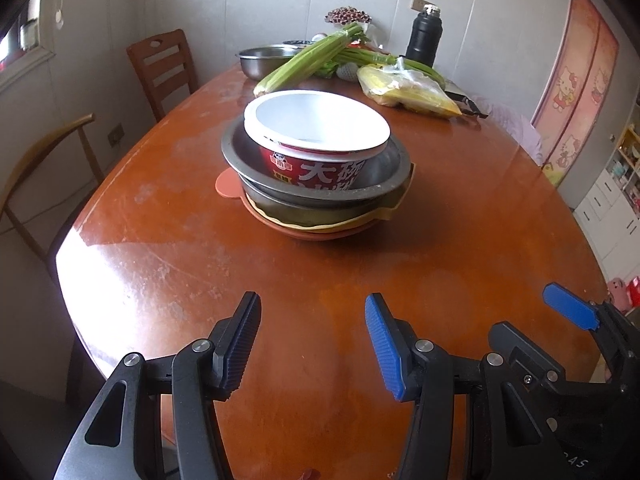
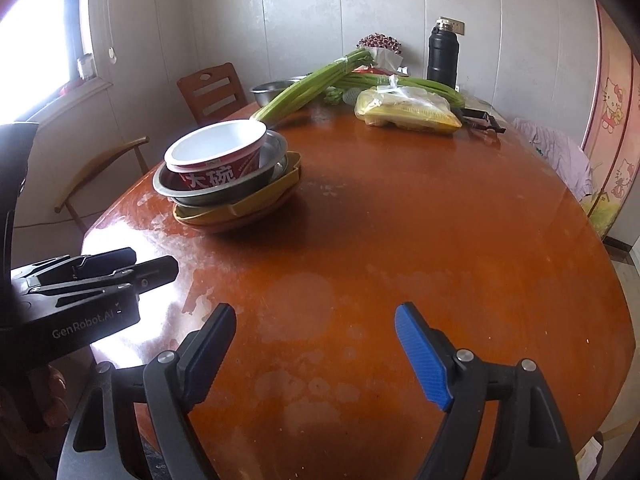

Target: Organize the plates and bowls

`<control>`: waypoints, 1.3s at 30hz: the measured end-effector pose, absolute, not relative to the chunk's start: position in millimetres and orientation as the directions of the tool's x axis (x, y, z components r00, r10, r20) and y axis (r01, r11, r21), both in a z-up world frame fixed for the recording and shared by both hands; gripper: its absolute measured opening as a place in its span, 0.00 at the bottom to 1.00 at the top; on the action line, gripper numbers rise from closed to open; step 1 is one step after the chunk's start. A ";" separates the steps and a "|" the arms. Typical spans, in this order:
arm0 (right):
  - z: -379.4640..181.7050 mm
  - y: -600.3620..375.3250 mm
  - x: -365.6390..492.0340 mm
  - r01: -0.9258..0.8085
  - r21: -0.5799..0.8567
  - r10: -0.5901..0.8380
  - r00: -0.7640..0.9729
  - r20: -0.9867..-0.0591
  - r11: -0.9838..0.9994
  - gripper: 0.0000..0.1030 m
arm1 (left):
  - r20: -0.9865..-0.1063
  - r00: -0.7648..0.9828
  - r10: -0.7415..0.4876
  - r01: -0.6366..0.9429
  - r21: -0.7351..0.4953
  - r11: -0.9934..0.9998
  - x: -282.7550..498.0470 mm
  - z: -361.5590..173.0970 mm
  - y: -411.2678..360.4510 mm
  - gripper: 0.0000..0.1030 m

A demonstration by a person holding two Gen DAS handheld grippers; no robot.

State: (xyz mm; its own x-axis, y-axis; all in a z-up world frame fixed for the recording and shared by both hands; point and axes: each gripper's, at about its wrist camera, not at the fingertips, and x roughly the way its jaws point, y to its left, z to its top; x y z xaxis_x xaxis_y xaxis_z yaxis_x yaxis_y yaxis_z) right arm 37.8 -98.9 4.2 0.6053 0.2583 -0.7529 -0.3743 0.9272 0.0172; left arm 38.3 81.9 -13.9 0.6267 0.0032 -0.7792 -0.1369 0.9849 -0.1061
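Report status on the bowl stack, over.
Left gripper and right gripper open, empty, short of the stack. Red noodle bowl nested in steel bowls atop yellow and orange plates. Table between is bare.

A home dining room: a round, glossy wooden worktop (image 1: 460, 208) with wooden chairs (image 1: 162, 68) drawn up at its left edge. Toward its far edge lie celery stalks (image 1: 304, 60), a bag of corn (image 1: 408, 90), a steel basin (image 1: 266, 58) and a black flask (image 1: 424, 36). A cartoon-cat poster (image 1: 576, 92) hangs on the right wall.
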 end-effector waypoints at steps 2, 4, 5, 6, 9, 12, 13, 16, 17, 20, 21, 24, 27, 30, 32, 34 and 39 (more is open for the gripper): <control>3.8 -99.0 38.0 -0.376 0.016 0.259 0.606 -0.752 0.927 0.79 | -0.781 0.625 0.007 -0.139 -0.102 0.985 38.9 -14.5 82.4 0.54; 3.1 -99.1 38.0 -0.375 0.019 0.260 0.606 -0.752 0.927 0.79 | -0.784 0.621 0.005 -0.141 -0.105 0.984 39.6 -16.2 83.0 0.54; 2.3 -99.3 38.8 -0.375 0.020 0.261 0.604 -0.753 0.927 0.79 | -0.786 0.618 0.007 -0.143 -0.103 0.984 39.8 -17.0 83.2 0.54; 1.0 -99.6 39.3 -0.372 0.023 0.259 0.599 -0.757 0.928 0.79 | -0.788 0.616 0.009 -0.145 -0.102 0.984 40.1 -17.8 83.3 0.54; -0.7 -101.2 40.4 -0.367 0.031 0.260 0.592 -0.763 0.930 0.79 | -0.794 0.608 -0.004 -0.142 -0.113 0.983 40.4 -19.4 83.4 0.54; 0.4 -101.1 39.4 -0.370 0.031 0.262 0.595 -0.759 0.929 0.79 | -0.792 0.611 -0.001 -0.139 -0.109 0.984 39.4 -18.4 82.3 0.54; 0.5 -101.0 39.0 -0.370 0.029 0.262 0.596 -0.759 0.928 0.79 | -0.791 0.611 0.001 -0.141 -0.108 0.984 39.3 -18.4 81.8 0.54; 0.5 -101.0 38.7 -0.370 0.029 0.261 0.596 -0.759 0.929 0.79 | -0.791 0.611 0.010 -0.143 -0.098 0.985 39.7 -18.4 80.1 0.54; 0.6 -101.2 38.5 -0.370 0.030 0.262 0.597 -0.758 0.929 0.79 | -0.790 0.613 0.014 -0.143 -0.094 0.985 39.3 -18.3 79.5 0.54; 0.1 -101.4 39.0 -0.367 0.032 0.262 0.597 -0.758 0.929 0.79 | -0.793 0.609 0.014 -0.142 -0.091 0.986 39.9 -19.0 78.1 0.54; -0.5 -101.6 39.3 -0.368 0.035 0.264 0.595 -0.759 0.929 0.79 | -0.793 0.608 0.018 -0.143 -0.087 0.986 39.7 -19.3 77.7 0.54; -1.4 -102.5 39.9 -0.369 0.039 0.267 0.592 -0.760 0.929 0.79 | -0.796 0.604 0.017 -0.141 -0.085 0.986 40.1 -19.9 76.6 0.54; -2.7 -102.3 40.8 -0.372 0.041 0.269 0.588 -0.763 0.927 0.79 | -0.797 0.604 0.030 -0.142 -0.070 0.987 40.3 -19.9 75.4 0.54; -5.1 -100.5 41.4 -0.380 0.039 0.272 0.582 -0.767 0.924 0.79 | -0.793 0.608 0.031 -0.139 -0.068 0.988 39.5 -18.8 73.1 0.54; -4.9 -101.0 41.0 -0.377 0.035 0.269 0.590 -0.761 0.926 0.79 | -0.788 0.615 0.034 -0.132 -0.061 0.989 38.2 -18.2 70.6 0.54; -4.8 -102.7 40.7 -0.369 0.036 0.266 0.595 -0.758 0.929 0.79 | -0.790 0.612 0.030 -0.125 -0.059 0.990 38.0 -19.0 68.9 0.54; -2.9 -107.8 41.2 -0.355 0.047 0.267 0.601 -0.754 0.934 0.79 | -0.790 0.613 0.032 -0.128 -0.059 0.990 37.7 -19.6 69.1 0.54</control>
State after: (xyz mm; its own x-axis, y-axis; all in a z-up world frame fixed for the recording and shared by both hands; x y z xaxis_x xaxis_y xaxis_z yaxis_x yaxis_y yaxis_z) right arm 41.2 -107.8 -2.9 0.6008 0.2665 -0.7537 -0.3551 0.9336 0.0471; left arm 37.7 69.1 -19.6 0.6125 0.0316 -0.7898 -0.1278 0.9900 -0.0595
